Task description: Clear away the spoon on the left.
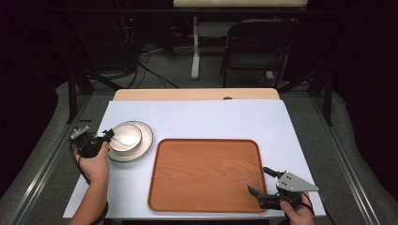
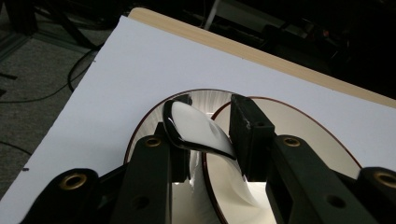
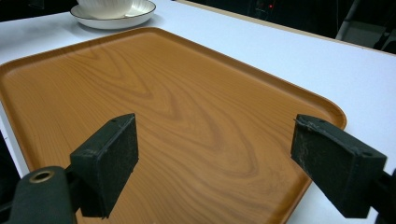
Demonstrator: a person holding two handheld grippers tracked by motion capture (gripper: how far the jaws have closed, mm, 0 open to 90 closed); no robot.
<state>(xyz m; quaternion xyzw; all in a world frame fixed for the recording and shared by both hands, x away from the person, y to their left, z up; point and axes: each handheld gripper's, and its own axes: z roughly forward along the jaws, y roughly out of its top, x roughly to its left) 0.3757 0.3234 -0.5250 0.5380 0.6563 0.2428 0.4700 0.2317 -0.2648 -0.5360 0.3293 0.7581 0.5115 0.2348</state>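
At the desk's left edge, the left tool (image 1: 107, 136) has its jaws partly closed across the rim of a white bowl (image 1: 126, 137), one jaw inside and one outside; whether the pads press it cannot be told. The hand (image 1: 96, 164) holds it level, pointing right. Glossy and ribbed, the bowl sits on a cream, dark-rimmed plate (image 1: 144, 145). Near right, the right tool (image 1: 260, 180) stands spread and empty over the corner of a wood-grain tray (image 1: 206, 173) with rounded corners on the white desk (image 1: 211, 117).
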